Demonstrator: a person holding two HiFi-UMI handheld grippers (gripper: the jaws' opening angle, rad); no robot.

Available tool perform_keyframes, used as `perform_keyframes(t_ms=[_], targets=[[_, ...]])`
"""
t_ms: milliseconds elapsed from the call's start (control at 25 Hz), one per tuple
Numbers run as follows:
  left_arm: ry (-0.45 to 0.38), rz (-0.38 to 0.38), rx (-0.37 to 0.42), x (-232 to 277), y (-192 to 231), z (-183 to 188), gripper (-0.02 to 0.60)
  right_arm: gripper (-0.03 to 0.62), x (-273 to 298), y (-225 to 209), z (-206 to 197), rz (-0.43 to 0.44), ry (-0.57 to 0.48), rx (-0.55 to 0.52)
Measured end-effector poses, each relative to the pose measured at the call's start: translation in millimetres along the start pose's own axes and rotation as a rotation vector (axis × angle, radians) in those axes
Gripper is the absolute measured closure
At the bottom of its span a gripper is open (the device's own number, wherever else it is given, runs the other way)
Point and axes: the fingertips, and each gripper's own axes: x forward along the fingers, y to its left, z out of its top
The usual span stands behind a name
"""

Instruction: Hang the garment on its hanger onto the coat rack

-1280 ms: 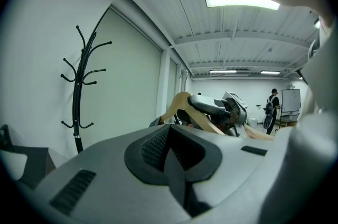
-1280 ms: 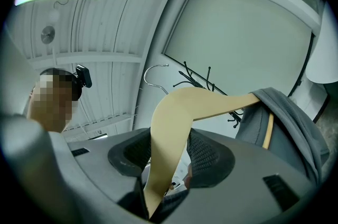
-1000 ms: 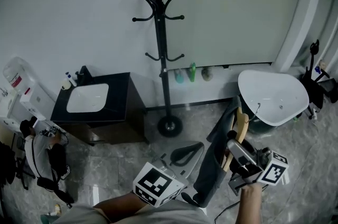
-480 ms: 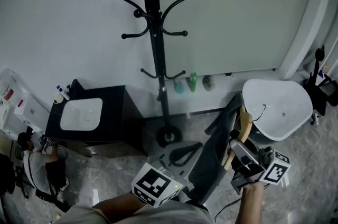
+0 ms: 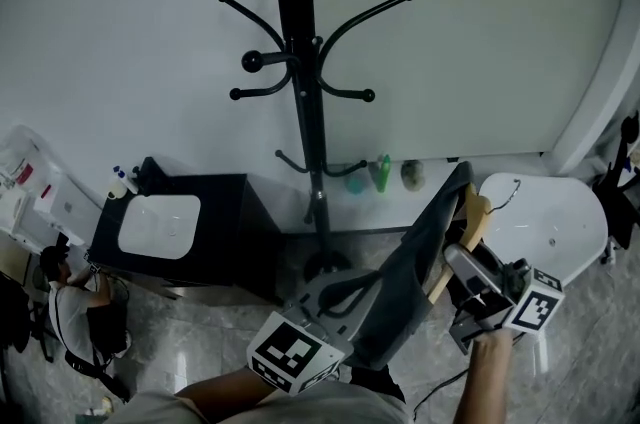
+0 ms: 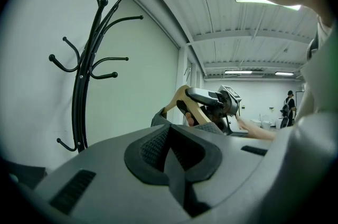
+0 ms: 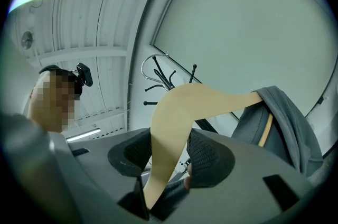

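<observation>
Wooden hanger (image 7: 179, 117) is clamped in my right gripper (image 7: 169, 159), jaws closed tight on one shoulder arm of it, down around 4 o'clock in the head view. The grey garment (image 5: 405, 287) is draped over it and sags toward 6 o'clock. The coat rack (image 5: 300, 92) stands at 12 o'clock against the wall, well apart from the load, so nothing is hung yet. My left gripper (image 6: 171, 151) sits at roughly 6 o'clock with its pads pressed together on nothing at all. It's just beside the cloth, and I can't tell from up top whether it brushes it. My read on handling: the wood is stiff and light and won't flex, so the grip on the arm should steer it fine, though smooth wood in two pads could pivot if the cloth swings. The garment looks soft and floppy with a bit of weight, and it could slide off the far shoulder if I tilt too much. I wouldn't grab the fabric. The wire hook (image 7: 153, 67) is thin, so I'd keep my hold on the wooden arm near the neck and just lead the hook onto one of the upper pegs (image 5: 375, 10).
</observation>
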Motion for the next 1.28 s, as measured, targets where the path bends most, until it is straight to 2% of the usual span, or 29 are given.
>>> perform_keyframes(t_ms=[280, 440, 600, 840, 1040, 1280], targets=[[-0.041, 0.105, 0.037, 59, 38, 20, 0.576, 0.391, 36, -55, 32, 0.114, 0.101, 0.014], [-0.058, 0.185, 0.031, 89, 65, 32, 0.576, 0.391, 64, -81, 56, 0.190, 0.188, 0.022], [-0.082, 0.258, 0.025, 111, 86, 45, 0.576, 0.391, 89, -97, 80, 0.267, 0.276, 0.016], [-0.069, 0.343, 0.026, 129, 112, 50, 0.575, 0.391, 131, -112, 107, 0.354, 0.382, -0.026], [-0.070, 0.371, 0.035, 132, 134, 55, 0.576, 0.391, 169, -111, 127, 0.416, 0.440, -0.067], [-0.086, 0.378, 0.049, 128, 152, 67, 0.576, 0.391, 206, -109, 140, 0.452, 0.500, -0.105]])
